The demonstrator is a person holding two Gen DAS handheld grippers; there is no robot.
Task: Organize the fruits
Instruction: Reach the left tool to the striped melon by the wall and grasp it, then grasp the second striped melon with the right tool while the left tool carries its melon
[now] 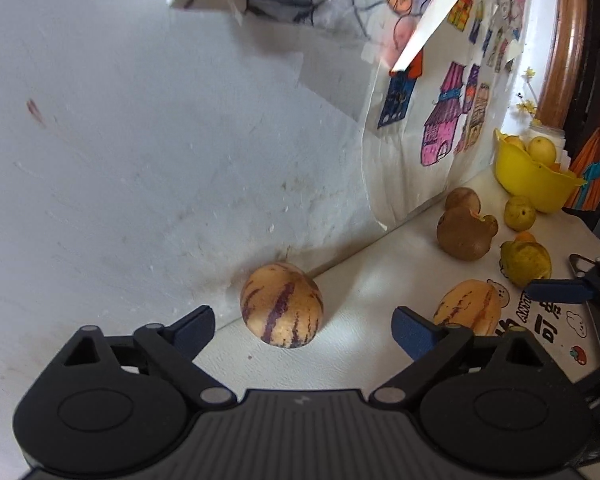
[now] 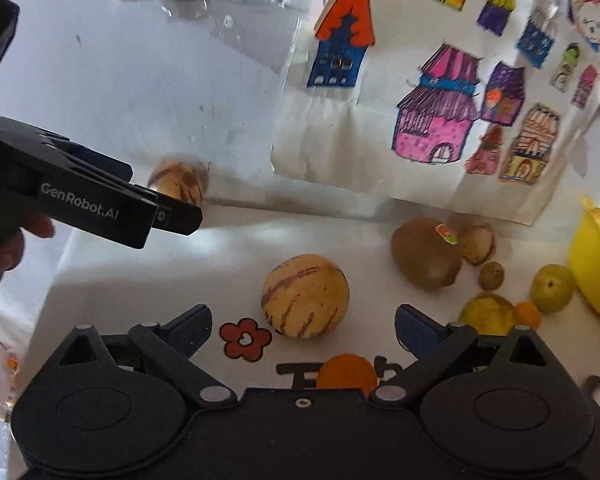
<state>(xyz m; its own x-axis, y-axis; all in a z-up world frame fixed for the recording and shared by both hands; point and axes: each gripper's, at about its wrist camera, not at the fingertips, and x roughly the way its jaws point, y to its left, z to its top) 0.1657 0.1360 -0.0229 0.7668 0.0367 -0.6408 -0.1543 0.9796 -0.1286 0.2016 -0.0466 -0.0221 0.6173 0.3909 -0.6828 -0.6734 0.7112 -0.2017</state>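
My left gripper (image 1: 304, 330) is open, its fingers either side of a striped cream-and-purple melon (image 1: 281, 305) that rests against the white wall. A second striped melon (image 1: 469, 308) lies to its right; in the right wrist view this melon (image 2: 305, 295) sits just ahead of my open, empty right gripper (image 2: 303, 330). The left gripper (image 2: 168, 216) shows side-on there, near the first melon (image 2: 176, 182). A large brown kiwi (image 2: 426, 254), smaller brown fruits (image 2: 478, 242), yellow-green fruits (image 2: 552, 288) and a small orange (image 2: 346, 372) lie on the table. A yellow bowl (image 1: 534, 176) holds yellow fruit.
A white wall (image 1: 140, 140) stands close behind the table, with a child's drawing of houses (image 2: 440, 108) taped on it. The white tablecloth (image 2: 228, 248) has printed flowers and letters. A wooden frame (image 1: 568, 40) stands at the far right.
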